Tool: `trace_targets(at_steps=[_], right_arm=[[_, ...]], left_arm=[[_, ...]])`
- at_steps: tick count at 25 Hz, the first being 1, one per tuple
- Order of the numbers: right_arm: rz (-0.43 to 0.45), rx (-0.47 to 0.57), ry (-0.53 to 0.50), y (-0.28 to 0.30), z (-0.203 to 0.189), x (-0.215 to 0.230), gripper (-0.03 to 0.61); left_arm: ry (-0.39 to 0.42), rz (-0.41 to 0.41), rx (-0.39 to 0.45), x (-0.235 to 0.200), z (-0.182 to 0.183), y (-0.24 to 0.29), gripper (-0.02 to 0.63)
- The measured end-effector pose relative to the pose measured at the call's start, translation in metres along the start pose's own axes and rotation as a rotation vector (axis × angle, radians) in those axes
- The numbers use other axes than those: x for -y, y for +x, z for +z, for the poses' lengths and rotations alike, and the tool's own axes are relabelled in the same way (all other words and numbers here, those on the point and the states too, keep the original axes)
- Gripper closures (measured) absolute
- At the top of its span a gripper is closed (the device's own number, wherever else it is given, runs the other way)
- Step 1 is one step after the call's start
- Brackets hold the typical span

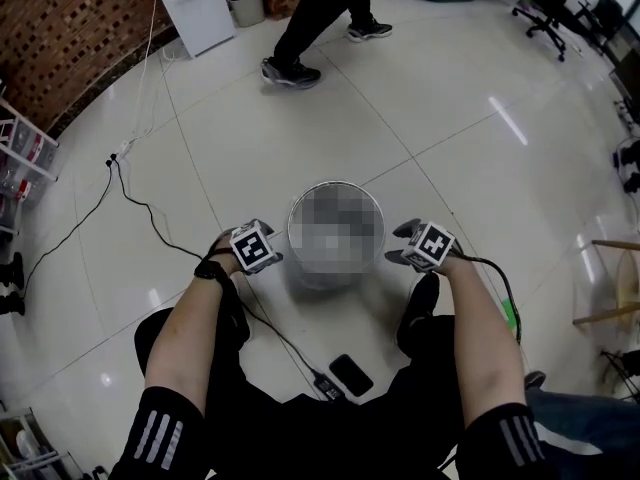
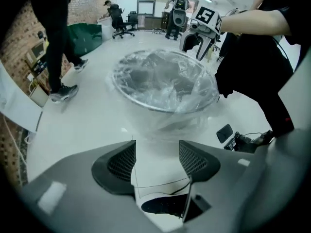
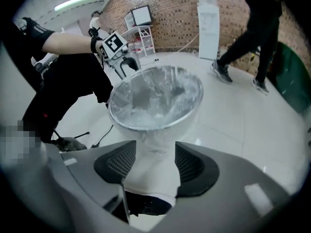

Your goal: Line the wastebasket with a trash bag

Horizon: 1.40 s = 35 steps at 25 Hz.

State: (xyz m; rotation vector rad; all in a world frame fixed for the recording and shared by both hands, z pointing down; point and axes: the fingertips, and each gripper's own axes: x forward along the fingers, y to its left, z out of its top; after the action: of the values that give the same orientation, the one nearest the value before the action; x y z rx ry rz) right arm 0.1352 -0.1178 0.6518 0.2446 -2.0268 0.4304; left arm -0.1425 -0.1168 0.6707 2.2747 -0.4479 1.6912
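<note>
A round metal wastebasket [image 1: 335, 236] stands on the white tile floor in front of me. A clear trash bag [image 2: 164, 84] lies inside it, and its film is folded over the rim [image 3: 154, 95] and hangs down the outside. My left gripper [image 1: 256, 249] is at the basket's left side and my right gripper [image 1: 426, 246] at its right side, both at rim height. In the left gripper view the left gripper [image 2: 157, 148] is open with nothing between its pads, a little short of the basket. The right gripper [image 3: 154, 150] is open too, with the basket's wall just beyond it.
A person [image 1: 318, 23] walks across the floor beyond the basket. A black phone [image 1: 351, 374] and a cable [image 1: 150, 213] lie on the tiles near my feet. A white cabinet [image 1: 195, 6], a small bin [image 1: 245, 4], an office chair [image 1: 548, 10] and a shelf [image 1: 24, 148] stand round the edges.
</note>
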Motion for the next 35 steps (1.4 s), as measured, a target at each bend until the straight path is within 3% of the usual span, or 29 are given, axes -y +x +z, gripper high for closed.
trace_targets(at_steps=[6,13,18,23,27,32,35], right_arm=[[-0.184,0.197,-0.097,-0.084,0.077,0.003,0.324],[-0.413,0.364,-0.208,-0.158,0.145,-0.018,0.427],[-0.479,0.477,-0.155,-0.185,0.173,-0.016,0.57],[-0.515,0.46,-0.096,-0.182,0.166,0.009,0.571],[-0.559,0.443,-0.136,-0.185,0.181,0.019,0.571],[-0.548,0.47,-0.132,-0.185,0.193,0.023,0.571],[-0.55,0.472,-0.126,-0.191,0.189,0.029,0.571]], left_arm=[[0.061,0.059,0.189,-0.003,0.065,-0.072,0.36],[0.155,0.031,0.254,0.024,0.126,-0.097,0.37],[0.218,-0.022,0.208,0.035,0.157,-0.062,0.37],[0.239,-0.065,0.142,0.038,0.181,-0.01,0.383],[0.248,-0.097,0.11,0.034,0.193,0.029,0.385],[0.162,-0.266,-0.014,0.049,0.174,0.081,0.384],[0.166,-0.288,-0.042,0.048,0.177,0.103,0.39]])
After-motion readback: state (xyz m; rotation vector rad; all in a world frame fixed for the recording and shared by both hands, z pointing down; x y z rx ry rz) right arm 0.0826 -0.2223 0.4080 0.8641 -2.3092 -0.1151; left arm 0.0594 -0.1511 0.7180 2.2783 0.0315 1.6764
